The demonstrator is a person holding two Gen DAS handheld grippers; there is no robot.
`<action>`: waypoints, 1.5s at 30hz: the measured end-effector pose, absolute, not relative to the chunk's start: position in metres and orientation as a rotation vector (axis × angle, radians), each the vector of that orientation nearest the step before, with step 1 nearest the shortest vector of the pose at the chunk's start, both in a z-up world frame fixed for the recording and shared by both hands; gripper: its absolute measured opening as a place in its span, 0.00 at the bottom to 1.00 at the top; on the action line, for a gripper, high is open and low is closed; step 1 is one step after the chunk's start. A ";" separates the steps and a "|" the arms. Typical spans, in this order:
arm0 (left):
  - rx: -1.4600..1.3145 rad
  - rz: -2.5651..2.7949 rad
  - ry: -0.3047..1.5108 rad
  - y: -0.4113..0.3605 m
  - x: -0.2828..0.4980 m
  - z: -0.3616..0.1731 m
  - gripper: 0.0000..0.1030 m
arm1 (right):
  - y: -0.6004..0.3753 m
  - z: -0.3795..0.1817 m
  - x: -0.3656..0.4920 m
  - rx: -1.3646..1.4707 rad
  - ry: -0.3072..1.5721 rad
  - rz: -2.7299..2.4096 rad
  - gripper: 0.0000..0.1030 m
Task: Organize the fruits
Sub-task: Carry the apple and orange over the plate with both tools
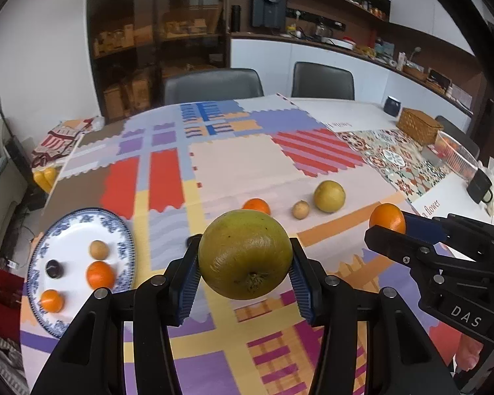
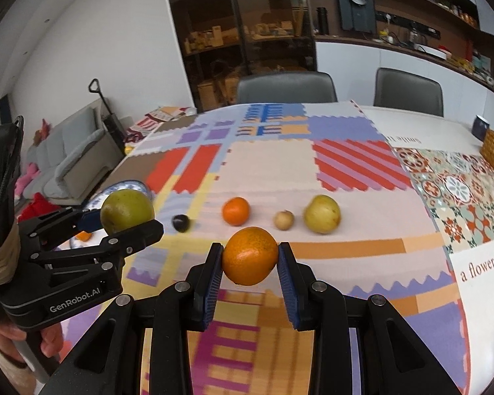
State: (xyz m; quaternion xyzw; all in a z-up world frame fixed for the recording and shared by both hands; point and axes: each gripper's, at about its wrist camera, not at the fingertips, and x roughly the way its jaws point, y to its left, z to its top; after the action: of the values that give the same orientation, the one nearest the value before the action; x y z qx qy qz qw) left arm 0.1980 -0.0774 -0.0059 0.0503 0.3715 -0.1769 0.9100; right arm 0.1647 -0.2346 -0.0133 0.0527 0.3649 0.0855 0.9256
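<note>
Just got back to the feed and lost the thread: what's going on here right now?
A person is sorting fruit with two handheld grippers. The left gripper is shut on a green apple, and the right gripper is shut on an orange, both above the table. The blue-rimmed plate already holds four small fruits. Four more fruits lie on the patchwork cloth.

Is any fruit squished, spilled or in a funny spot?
Nothing stands out. The green fruit in the left gripper and the orange in the right gripper look whole; other fruit sits neatly on the plate and tablecloth.
</note>
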 end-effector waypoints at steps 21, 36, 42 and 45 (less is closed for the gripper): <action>0.034 -0.198 0.719 0.007 0.186 0.015 0.48 | -0.153 0.012 0.189 0.066 0.716 0.378 0.33; 0.017 -0.101 0.731 0.065 0.189 0.008 0.48 | -0.089 0.018 0.211 -0.004 0.717 0.489 0.33; 0.025 -0.076 0.735 0.084 0.200 0.001 0.48 | -0.068 0.012 0.226 -0.026 0.738 0.521 0.33; 0.018 -0.071 0.745 0.094 0.206 -0.004 0.48 | -0.058 0.007 0.238 -0.035 0.753 0.531 0.33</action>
State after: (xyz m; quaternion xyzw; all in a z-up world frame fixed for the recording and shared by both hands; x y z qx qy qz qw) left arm 0.2065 0.0941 -0.0039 0.0086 0.3639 -0.0347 0.9307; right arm 0.2376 -0.0577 0.0067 -0.0168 0.3634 0.2563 0.8955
